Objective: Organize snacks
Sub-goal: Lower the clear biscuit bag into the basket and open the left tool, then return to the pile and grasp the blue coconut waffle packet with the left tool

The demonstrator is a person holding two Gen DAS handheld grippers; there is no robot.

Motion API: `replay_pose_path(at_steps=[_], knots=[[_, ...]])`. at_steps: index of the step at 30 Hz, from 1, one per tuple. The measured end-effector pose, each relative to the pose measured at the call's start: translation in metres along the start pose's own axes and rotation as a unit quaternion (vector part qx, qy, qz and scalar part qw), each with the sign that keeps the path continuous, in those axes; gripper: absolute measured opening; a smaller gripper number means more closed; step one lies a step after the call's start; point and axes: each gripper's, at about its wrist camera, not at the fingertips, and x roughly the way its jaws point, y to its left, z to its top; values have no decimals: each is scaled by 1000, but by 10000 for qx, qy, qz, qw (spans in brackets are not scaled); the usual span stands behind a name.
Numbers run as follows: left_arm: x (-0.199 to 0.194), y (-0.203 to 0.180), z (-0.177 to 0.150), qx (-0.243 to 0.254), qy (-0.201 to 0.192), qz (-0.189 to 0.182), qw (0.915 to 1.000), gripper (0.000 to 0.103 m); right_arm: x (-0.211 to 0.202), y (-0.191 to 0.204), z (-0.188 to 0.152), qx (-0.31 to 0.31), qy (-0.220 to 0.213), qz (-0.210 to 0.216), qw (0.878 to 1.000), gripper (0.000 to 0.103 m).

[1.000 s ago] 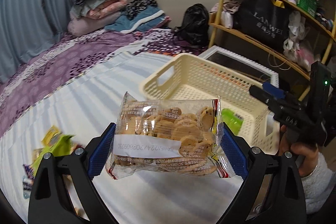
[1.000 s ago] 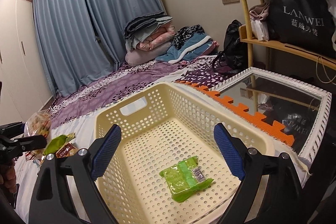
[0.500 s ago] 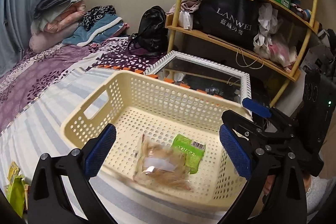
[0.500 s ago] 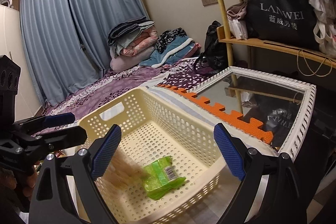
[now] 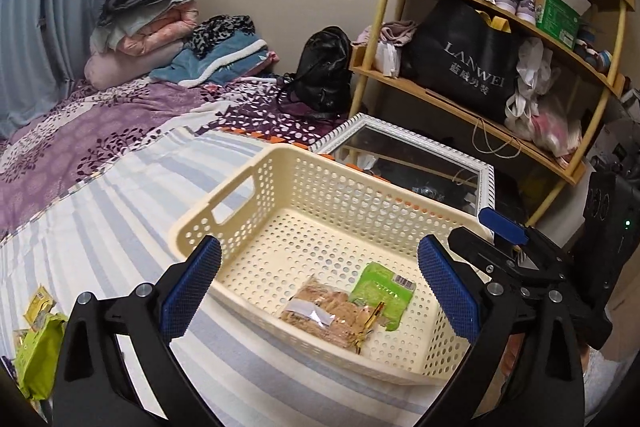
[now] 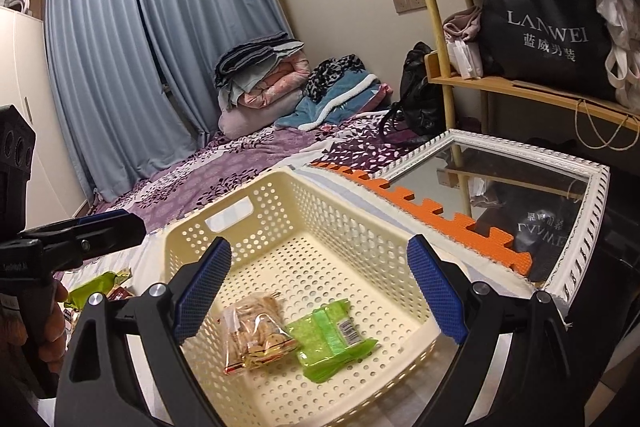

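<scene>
cream perforated basket (image 5: 280,187), set on a striped bed sheet (image 5: 100,227); a clear cookie packet (image 5: 324,315) and a green snack packet (image 5: 382,293) are laid inside it, touching. left hand-held gripper (image 5: 320,291) is held over the basket with jaws spread wide, nothing between them. right hand-held gripper (image 5: 502,247) is seen at the basket's right rim. more packets (image 5: 36,351) are left on the sheet, far left.

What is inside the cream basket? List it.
Inside the cream basket: a clear cookie packet and a green snack packet. Whatever lies beneath them is hidden.
</scene>
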Motion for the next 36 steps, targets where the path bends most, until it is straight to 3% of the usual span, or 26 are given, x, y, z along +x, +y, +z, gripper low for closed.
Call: replay_pose_path(at_steps=[12, 23, 31, 36], knots=[[-53, 41, -12, -351, -322, 539, 9974, 100, -8, 45, 3, -304, -59, 289, 9991, 90], [-106, 89, -40, -872, -504, 1205, 9876, 100, -9, 102, -6, -759, 94, 794, 9939, 90], [-148, 137, -62, -1429, -656, 1833, 9704, 100, -7, 146, -22, -1110, 311, 1199, 9861, 93], [-171, 174, -82, -1917, -678, 2230, 9534, 100, -4, 170, -33, -1292, 511, 1424, 9800, 93]])
